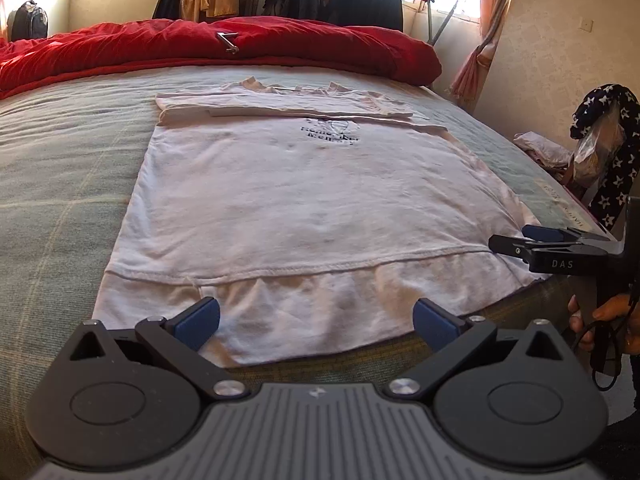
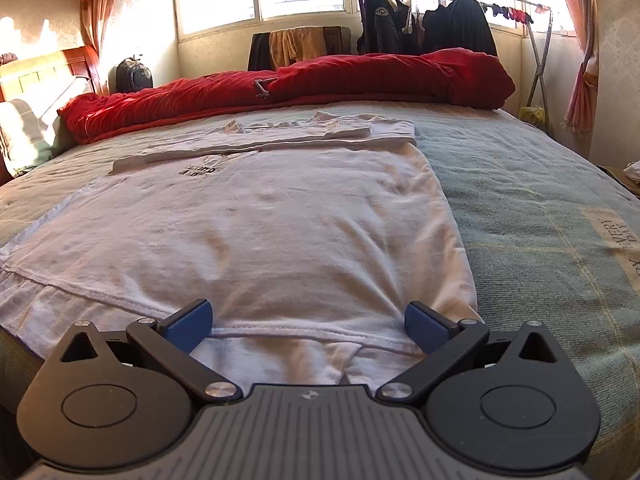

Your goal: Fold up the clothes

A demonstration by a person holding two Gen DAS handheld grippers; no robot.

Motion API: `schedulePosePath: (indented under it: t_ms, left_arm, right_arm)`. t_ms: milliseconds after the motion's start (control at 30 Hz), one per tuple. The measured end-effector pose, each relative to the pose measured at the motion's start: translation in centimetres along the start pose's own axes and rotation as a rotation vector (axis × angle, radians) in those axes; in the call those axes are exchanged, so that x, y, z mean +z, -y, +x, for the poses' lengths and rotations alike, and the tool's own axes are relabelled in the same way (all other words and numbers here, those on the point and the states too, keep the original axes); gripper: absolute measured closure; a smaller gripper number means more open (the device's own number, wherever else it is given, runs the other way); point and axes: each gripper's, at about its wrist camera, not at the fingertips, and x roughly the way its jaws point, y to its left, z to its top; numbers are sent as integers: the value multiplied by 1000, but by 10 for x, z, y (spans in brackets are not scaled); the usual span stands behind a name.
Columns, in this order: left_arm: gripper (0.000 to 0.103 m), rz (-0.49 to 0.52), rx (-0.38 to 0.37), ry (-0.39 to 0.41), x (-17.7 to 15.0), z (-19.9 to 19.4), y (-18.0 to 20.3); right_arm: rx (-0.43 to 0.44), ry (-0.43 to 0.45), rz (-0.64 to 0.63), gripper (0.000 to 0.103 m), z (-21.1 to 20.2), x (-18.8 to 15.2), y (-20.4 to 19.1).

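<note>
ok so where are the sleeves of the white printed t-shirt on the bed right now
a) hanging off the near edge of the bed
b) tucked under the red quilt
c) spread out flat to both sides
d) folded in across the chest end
d: the white printed t-shirt has both sleeves laid across its far, chest end, short of the red quilt.

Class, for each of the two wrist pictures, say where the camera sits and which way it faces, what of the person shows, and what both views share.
Left wrist: sits on the left gripper at the near bed edge, facing across the white T-shirt toward the windows; the right gripper and a hand show at right.
Right wrist: sits on the right gripper over the shirt's hem, facing the same way; no hand shows.
Shared: T-shirt, red duvet, clothes rack.
</note>
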Motion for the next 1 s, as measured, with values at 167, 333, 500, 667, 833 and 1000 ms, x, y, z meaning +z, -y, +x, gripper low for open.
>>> schedulePosePath:
  t_ms: [167, 333, 500, 667, 833, 1000]
  left_arm:
    - [1, -60, 67, 27, 16, 13, -23]
    - [1, -140, 101, 41, 7, 15, -38]
    - [1, -49, 182, 19, 4, 13, -20]
    - [1, -62, 112, 62, 17, 12, -6]
    - [1, -55, 62, 35, 20, 30, 10]
    - [1, -21, 77, 25, 16, 34, 18]
  right_arm:
    - [15, 23, -2, 0, 0, -3, 3]
    - [29, 37, -20, 0, -2, -6, 4]
    - [23, 36, -36, 0, -6, -3, 2]
    - [31, 107, 1, 0, -12, 18, 5]
    - [52, 9, 126, 0, 9, 20, 27]
    - [16, 23, 37, 0, -3, 9, 36]
